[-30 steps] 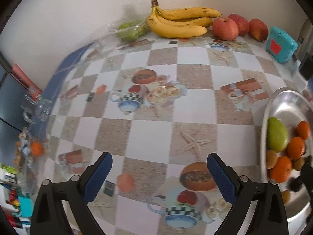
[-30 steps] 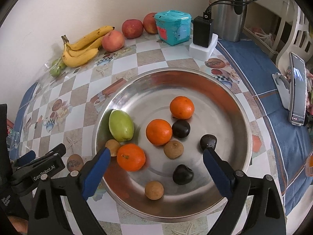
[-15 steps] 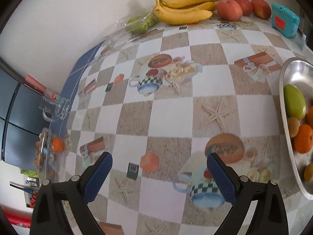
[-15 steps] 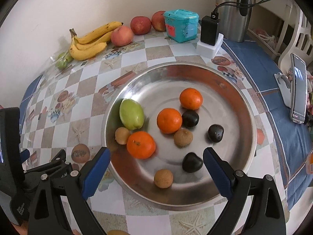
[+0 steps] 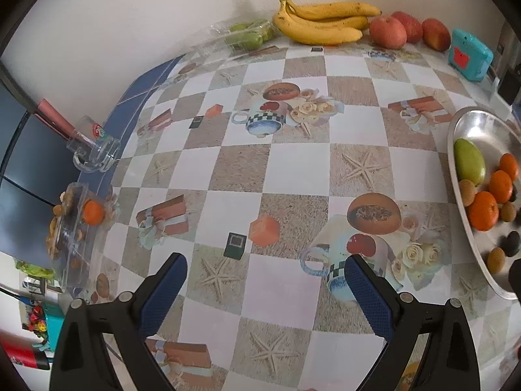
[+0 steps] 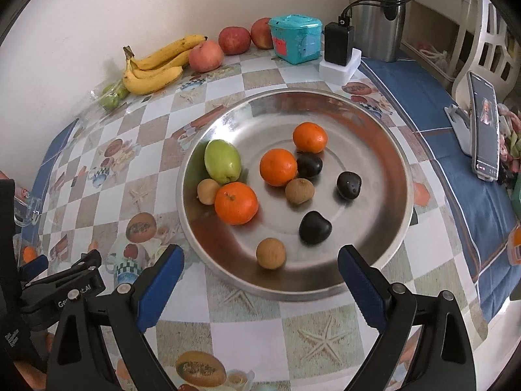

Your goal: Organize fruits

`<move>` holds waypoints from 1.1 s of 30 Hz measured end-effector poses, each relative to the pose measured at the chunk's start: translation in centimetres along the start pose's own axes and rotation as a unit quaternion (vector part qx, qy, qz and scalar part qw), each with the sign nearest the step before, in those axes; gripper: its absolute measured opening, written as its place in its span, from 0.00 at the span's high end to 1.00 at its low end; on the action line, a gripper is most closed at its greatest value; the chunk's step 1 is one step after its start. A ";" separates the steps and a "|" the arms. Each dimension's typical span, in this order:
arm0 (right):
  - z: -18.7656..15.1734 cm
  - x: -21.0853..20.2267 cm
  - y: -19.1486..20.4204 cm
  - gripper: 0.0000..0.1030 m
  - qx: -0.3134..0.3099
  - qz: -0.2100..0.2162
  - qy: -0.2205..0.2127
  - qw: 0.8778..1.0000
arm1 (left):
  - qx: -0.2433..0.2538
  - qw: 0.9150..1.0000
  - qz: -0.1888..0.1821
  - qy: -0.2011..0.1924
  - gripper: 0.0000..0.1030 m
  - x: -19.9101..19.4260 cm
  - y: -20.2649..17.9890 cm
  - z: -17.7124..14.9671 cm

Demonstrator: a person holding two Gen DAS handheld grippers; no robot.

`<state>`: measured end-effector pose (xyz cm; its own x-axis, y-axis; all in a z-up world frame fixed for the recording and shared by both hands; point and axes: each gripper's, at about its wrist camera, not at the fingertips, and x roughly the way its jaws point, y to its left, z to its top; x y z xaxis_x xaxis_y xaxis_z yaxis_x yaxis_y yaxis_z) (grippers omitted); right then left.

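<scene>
A round steel tray [image 6: 400, 176] holds a green mango [image 6: 222, 161], three oranges [image 6: 235, 202], three dark fruits [image 6: 315, 227] and three small brown fruits [image 6: 271, 253]. My right gripper [image 6: 260, 272] is open and empty, just short of the tray's near rim. My left gripper [image 5: 265, 282] is open and empty above the checked tablecloth, left of the tray [image 5: 462, 123]. Bananas [image 5: 320, 21] and three red apples [image 5: 387, 31] lie along the back wall. A clear box [image 5: 73, 221] at the left edge holds an orange [image 5: 92, 212].
A teal tin [image 6: 294, 37], a charger block [image 6: 339, 55] and a steel kettle [image 6: 379, 9] stand at the back. A phone on a stand [image 6: 485, 130] is at the right. A bag of green fruit [image 5: 249, 32] and a glass mug [image 5: 94, 151] are on the left.
Both grippers have drawn back and up. The left view has swung from the tray toward the table's left side. The tray now sits farther ahead of the right gripper.
</scene>
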<state>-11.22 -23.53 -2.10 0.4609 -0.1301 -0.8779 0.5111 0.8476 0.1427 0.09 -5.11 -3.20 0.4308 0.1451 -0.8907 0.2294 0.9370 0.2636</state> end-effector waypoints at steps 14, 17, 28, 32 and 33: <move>-0.8 -2.0 0.6 0.07 -0.011 0.004 -0.024 1.000 | -0.013 1.000 -0.015 -0.025 0.04 -2.9 1.6 -1.2; -0.9 -2.3 0.7 0.07 -0.012 0.003 -0.030 0.999 | -0.013 0.999 -0.019 -0.028 0.04 -3.3 1.7 -1.5; -0.9 -2.9 0.9 0.07 -0.013 0.000 -0.042 0.999 | -0.033 0.998 -0.038 -0.042 0.04 -4.5 2.8 -1.6; -1.0 -2.9 0.9 0.07 -0.014 0.000 -0.040 0.999 | -0.036 0.998 -0.043 -0.041 0.04 -4.5 2.9 -1.6; -1.0 -2.9 0.9 0.07 -0.014 0.000 -0.040 0.999 | -0.037 0.997 -0.044 -0.042 0.04 -4.5 2.9 -1.6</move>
<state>-12.78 -21.89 0.11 0.5180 -0.1698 -0.8383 0.4911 0.8615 0.1290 -2.55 -2.51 1.00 0.4835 0.0376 -0.8746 0.2060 0.9661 0.1554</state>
